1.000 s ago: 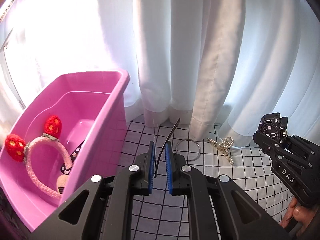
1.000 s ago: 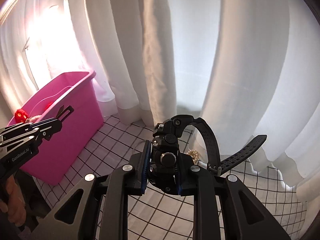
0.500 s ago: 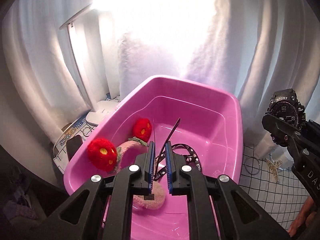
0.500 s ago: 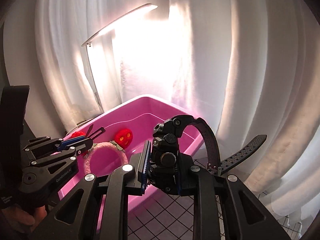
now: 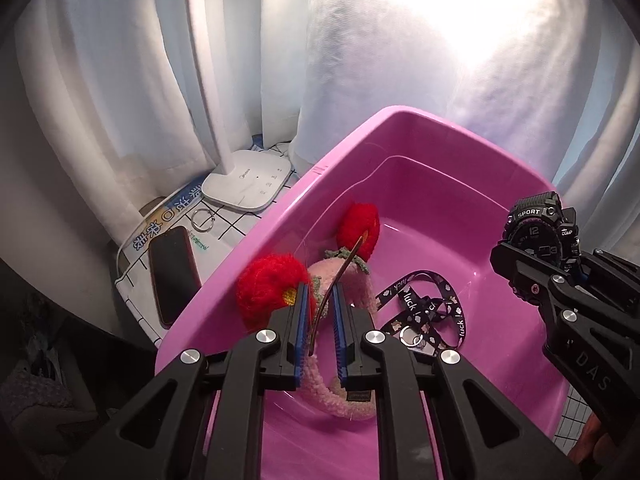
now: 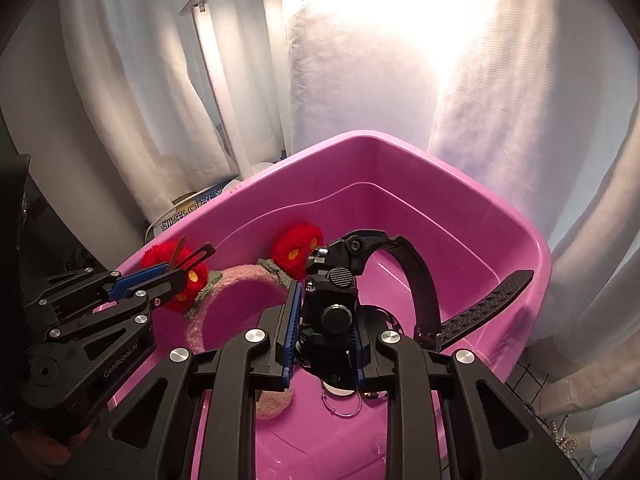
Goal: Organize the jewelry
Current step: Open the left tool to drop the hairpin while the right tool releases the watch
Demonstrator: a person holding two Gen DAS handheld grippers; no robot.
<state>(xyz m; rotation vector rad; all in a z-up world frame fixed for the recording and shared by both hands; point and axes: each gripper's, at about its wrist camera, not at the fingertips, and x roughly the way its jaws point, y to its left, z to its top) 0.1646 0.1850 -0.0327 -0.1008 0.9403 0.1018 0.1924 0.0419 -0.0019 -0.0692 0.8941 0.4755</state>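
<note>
pink plastic tub (image 5: 460,152) sits against white curtains (image 5: 120,80), and both grippers hang above it. the left gripper (image 5: 320,312) has its blue pads (image 5: 303,320) nearly together on a thin dark hair clip (image 5: 340,272) that sticks up between them over the tub's near-left part. the right gripper (image 6: 326,320) clamps a black sport watch (image 6: 336,300) by its case, the perforated strap (image 6: 480,308) trailing toward the tub's right wall. inside the tub lie a fuzzy pink headband with 2 red pom-poms (image 5: 272,284), a black printed lanyard (image 5: 432,304) and a thin metal ring (image 6: 344,404). left of the tub stand a white lamp base (image 5: 248,180) and a dark phone (image 5: 174,276).
</note>
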